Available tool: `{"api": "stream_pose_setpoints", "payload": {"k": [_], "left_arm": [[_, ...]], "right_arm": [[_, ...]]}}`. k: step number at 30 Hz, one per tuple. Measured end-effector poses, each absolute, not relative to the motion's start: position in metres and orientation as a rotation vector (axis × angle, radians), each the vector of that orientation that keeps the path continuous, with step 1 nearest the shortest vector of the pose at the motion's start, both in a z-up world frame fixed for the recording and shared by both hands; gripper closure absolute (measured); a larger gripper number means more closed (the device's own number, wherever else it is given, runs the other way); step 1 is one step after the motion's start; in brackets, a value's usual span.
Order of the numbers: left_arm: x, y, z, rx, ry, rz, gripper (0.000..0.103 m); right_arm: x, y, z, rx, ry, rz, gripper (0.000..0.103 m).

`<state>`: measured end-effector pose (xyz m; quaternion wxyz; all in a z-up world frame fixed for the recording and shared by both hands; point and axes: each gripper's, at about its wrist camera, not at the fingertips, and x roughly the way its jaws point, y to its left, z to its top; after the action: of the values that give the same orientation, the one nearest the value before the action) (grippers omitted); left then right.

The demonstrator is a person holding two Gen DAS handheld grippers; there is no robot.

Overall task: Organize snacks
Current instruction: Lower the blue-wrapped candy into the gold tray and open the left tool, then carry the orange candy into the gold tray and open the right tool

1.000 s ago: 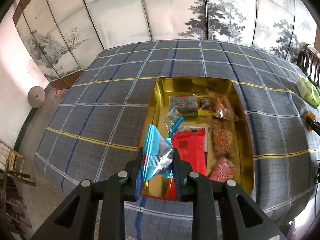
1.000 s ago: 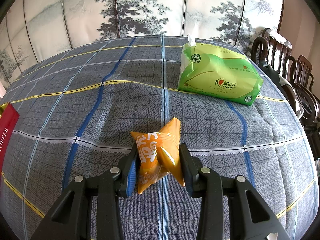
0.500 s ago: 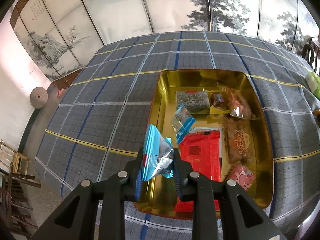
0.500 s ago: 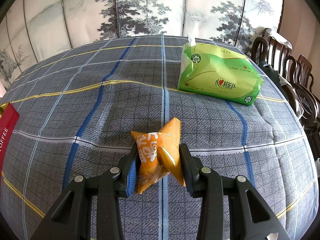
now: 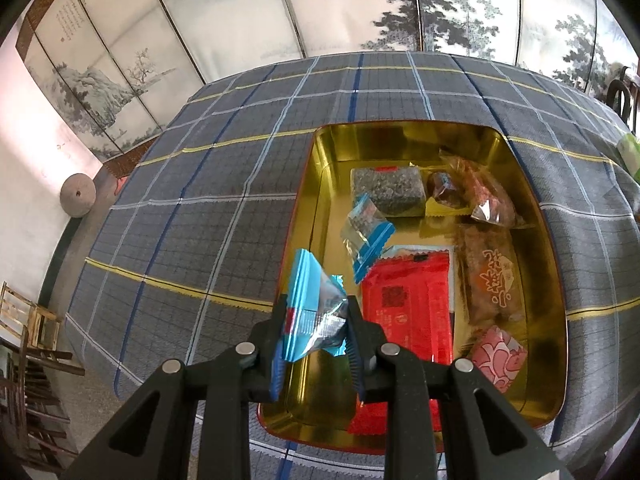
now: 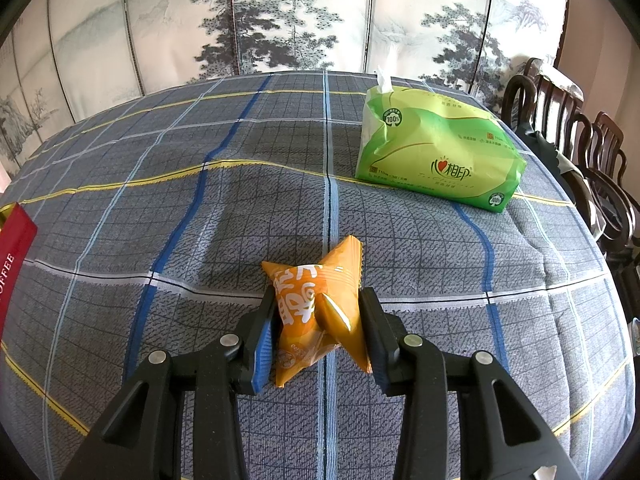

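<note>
My left gripper (image 5: 316,312) is shut on a blue and silver snack packet (image 5: 314,312), held above the near left corner of a gold tin tray (image 5: 312,184). The tray holds a red packet (image 5: 408,312), a small blue packet (image 5: 366,232), a dark seaweed block (image 5: 388,190), a brown sweet (image 5: 444,194), a clear red-speckled bag (image 5: 486,196), a brown bag (image 5: 492,276) and a pink packet (image 5: 498,354). My right gripper (image 6: 318,316) is shut on an orange snack packet (image 6: 316,312) just above the plaid tablecloth (image 6: 200,240).
A green tissue pack (image 6: 436,160) lies at the table's back right. The tray's red outer edge (image 6: 12,248) shows at the far left of the right wrist view. Dark wooden chairs (image 6: 580,152) stand along the right. A painted folding screen (image 5: 280,12) stands behind the table.
My left gripper has moved left and forward over the tray with the blue packet. The right gripper has not moved.
</note>
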<state>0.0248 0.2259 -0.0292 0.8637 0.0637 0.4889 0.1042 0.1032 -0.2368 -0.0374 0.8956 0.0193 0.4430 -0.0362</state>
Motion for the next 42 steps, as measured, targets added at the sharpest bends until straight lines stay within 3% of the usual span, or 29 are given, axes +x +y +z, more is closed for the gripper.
{"api": "stream_pose_setpoints", "payload": {"k": [28,31,34,42], "left_arm": [[0.03,0.225,-0.037,0.183,1.017,0.232,0.075],[0.03,0.222,-0.035,0.189,1.014,0.232,0.072],[0.029,0.221,-0.031,0.206,0.996,0.253,0.061],[0.02,0.22,-0.015,0.197,0.949,0.259,0.061]], "right_arm": [[0.104,-0.236,-0.038,0.039,0.919,-0.075,0.065],[0.104,-0.236,-0.038,0.039,0.919,-0.075,0.065],[0.104,-0.235,-0.037,0.038,0.919,-0.076,0.065],[0.101,-0.239,-0.036,0.028,0.914,-0.069,0.07]]}}
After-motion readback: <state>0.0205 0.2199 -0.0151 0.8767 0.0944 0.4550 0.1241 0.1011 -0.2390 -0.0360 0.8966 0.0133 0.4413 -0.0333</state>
